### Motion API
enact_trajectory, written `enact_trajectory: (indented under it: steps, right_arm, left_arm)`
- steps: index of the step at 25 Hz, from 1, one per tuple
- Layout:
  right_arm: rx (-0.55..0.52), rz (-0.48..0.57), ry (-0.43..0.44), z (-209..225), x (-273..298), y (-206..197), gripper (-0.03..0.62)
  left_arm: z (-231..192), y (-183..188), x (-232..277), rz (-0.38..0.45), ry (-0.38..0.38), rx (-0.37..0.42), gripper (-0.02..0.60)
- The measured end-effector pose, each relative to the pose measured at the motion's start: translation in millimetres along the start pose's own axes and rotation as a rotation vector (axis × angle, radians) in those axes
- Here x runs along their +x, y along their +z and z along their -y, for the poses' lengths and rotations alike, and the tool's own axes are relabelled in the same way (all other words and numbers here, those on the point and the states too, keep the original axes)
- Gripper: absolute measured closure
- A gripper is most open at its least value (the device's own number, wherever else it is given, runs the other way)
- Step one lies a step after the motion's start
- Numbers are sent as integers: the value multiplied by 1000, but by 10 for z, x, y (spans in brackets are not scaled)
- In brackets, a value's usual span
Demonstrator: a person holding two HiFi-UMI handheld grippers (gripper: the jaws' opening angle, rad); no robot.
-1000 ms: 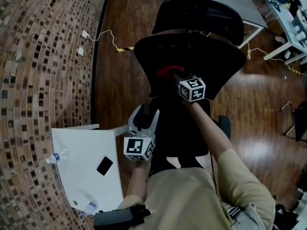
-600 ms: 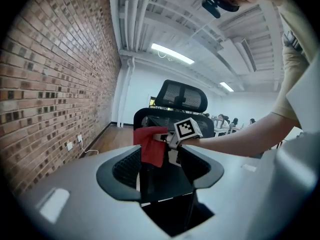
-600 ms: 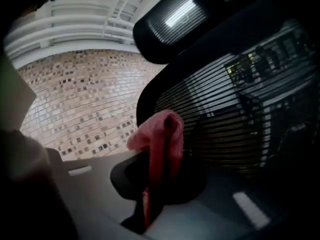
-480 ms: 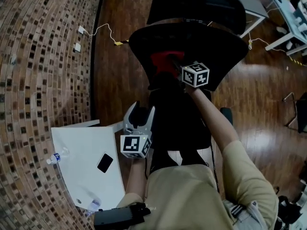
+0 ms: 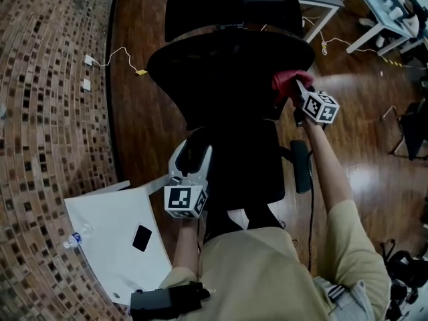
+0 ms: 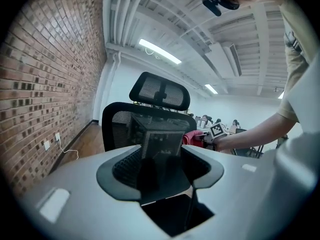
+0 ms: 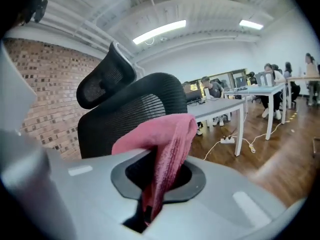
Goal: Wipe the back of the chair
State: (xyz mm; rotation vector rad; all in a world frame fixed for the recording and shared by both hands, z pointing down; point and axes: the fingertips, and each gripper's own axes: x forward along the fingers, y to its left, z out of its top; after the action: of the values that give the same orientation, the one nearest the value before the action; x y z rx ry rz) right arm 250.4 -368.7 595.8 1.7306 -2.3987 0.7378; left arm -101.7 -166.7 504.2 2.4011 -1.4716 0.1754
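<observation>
Head view: I count 1 black mesh chair (image 5: 221, 65) with a curved back and 1 headrest (image 5: 234, 9). 1 pink terry cloth (image 5: 286, 82) lies at the back's right edge, in my right claw (image 5: 297, 93).

Left gripper view: left claw (image 6: 160, 169) stands open with the chair's dark frame between its jaws; contact unclear.

Right gripper view: jaws clamped on the folded cloth, mesh just behind.

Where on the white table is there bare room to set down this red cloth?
The white table is bare across its far half, above the flat black phone. A clear plastic bottle sits at its left edge; the left gripper crowds the right corner.
</observation>
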Motion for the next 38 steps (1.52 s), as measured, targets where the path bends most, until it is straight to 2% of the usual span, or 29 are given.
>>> enact_trajectory:
  steps: [2,4,6,10,12,14,16,18,20,23,25,28,30,31,32,34,36,38]
  right_arm:
    - [0,3,6,-166,37,-42,571]
    - [-3,-17,80,-565,140,-181,569]
    - [-33,-58,198,-1166,320,-406,569]
    - [-64,-159,485,-2691,798,-939,569]
    - [-67,-189,583,-3322,1001,-1097,569]
    - [-65,-186,634,-3686,1184,-1109,568]
    - [-36,-183,635,-3827,1348,-1085,568]
    - [-4,-186,601,-3762,1442,-1089,568]
    - [22,-172,576,-3459,1400,-1044,569]
    - [64,-124,500,-2551,1083,-886,569]
    - [93,-100,386,-1731,784,-784,569]
    - [122,-68,171,-501,283,-611,569]
    - [109,-56,56,60,21,-514,569]
    - [103,-54,26,200,-58,-492,569]
    - [104,-55,17,241,-101,-493,569]
    - [122,-61,66,34,-94,-579,569]
    - [124,-95,184,-502,28,-780,569]
    - [111,-144,336,-1265,245,-1030,568]
  left_arm:
    - [-5,-3,-44,-4,10,-13,356]
    - [-48,-18,-106,-3,26,-19,356]
    - [-123,-32,-173,-1,44,-22,356]
    - [-314,-84,-364,-11,104,-28,356]
    - [-361,-106,-440,-22,129,-28,356]
    - [-383,-94,-459,-28,135,-20,356]
    - [-439,-59,-523,-28,143,-7,356]
    - [-515,-57,-622,-38,159,-1,356]
    - [-535,-83,-632,-42,157,-2,356]
    - [-430,-119,-474,-36,106,5,356]
    - [-332,-122,-346,-35,69,3,356]
    - [-178,-111,-178,-23,23,-7,356]
    - [-92,-114,-95,-28,5,-11,356]
    - [-65,-124,-63,-32,1,-13,356]
    - [-46,-138,-40,-34,0,-15,356]
    - [-24,-169,-27,-30,4,-20,356]
    - [-21,-196,-58,-31,18,-27,356]
    - [-52,-219,-111,-40,39,-34,356]
